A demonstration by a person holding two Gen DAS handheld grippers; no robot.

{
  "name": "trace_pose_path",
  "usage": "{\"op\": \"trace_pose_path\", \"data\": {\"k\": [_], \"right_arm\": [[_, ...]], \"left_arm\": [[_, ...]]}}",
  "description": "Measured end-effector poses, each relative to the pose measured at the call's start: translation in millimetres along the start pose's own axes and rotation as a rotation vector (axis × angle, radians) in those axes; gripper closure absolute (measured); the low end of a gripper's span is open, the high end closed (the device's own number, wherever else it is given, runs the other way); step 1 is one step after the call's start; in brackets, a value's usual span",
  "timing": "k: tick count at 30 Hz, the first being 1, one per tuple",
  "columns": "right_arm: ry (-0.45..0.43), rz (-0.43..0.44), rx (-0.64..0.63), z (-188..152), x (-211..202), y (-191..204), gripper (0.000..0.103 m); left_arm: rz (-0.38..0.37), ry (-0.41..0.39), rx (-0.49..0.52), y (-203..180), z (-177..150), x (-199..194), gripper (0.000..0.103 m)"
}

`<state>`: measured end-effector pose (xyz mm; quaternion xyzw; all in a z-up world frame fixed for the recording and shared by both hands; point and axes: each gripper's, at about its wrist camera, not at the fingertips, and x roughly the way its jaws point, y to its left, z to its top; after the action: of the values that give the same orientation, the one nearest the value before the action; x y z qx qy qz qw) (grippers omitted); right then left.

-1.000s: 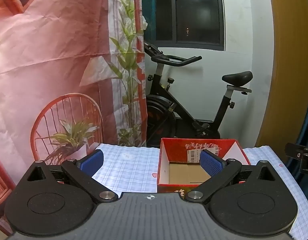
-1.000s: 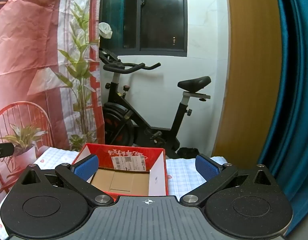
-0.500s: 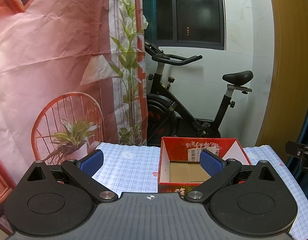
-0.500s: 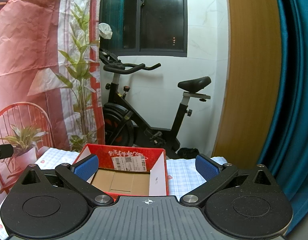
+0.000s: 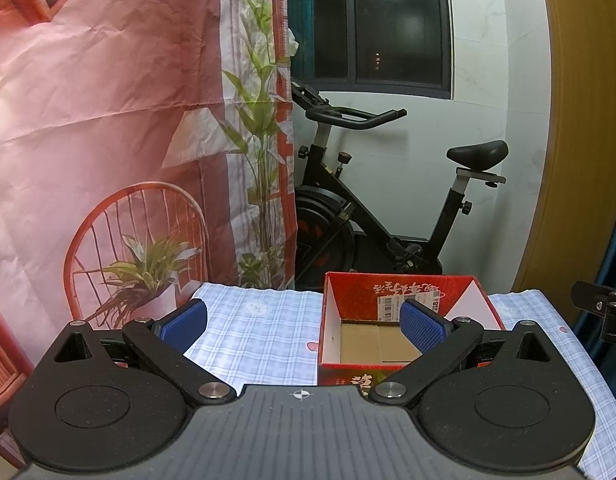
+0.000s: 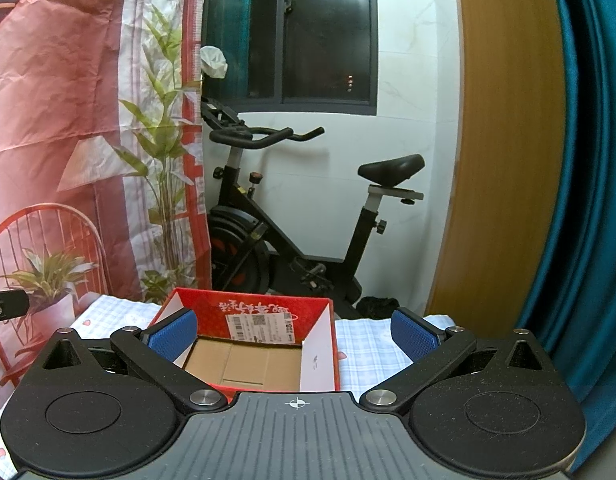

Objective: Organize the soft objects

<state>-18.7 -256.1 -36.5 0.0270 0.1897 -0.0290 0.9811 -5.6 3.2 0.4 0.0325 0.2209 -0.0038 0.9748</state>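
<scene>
A room in a home, seen at night. A black exercise bike stands on the far side against a white tiled wall, beneath a dark window that reflects a ceiling light. On the left hangs a creased printed backdrop showing a red chair, potted plants and a lamp. A wooden door panel and teal curtain close off the right. In the near ground, a table covered in a blue checked cloth holds an open red cardboard box bearing a shipping label.
</scene>
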Motion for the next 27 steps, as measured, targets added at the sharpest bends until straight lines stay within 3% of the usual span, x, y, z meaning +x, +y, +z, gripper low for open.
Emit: {"op": "trace_pose_path", "data": {"k": [27], "right_arm": [[-0.001,0.011,-0.004,-3.5,-0.9,9.2,0.000]], "left_arm": [[0.003,0.006,-0.002,1.4,0.1,-1.0,0.000]]}}
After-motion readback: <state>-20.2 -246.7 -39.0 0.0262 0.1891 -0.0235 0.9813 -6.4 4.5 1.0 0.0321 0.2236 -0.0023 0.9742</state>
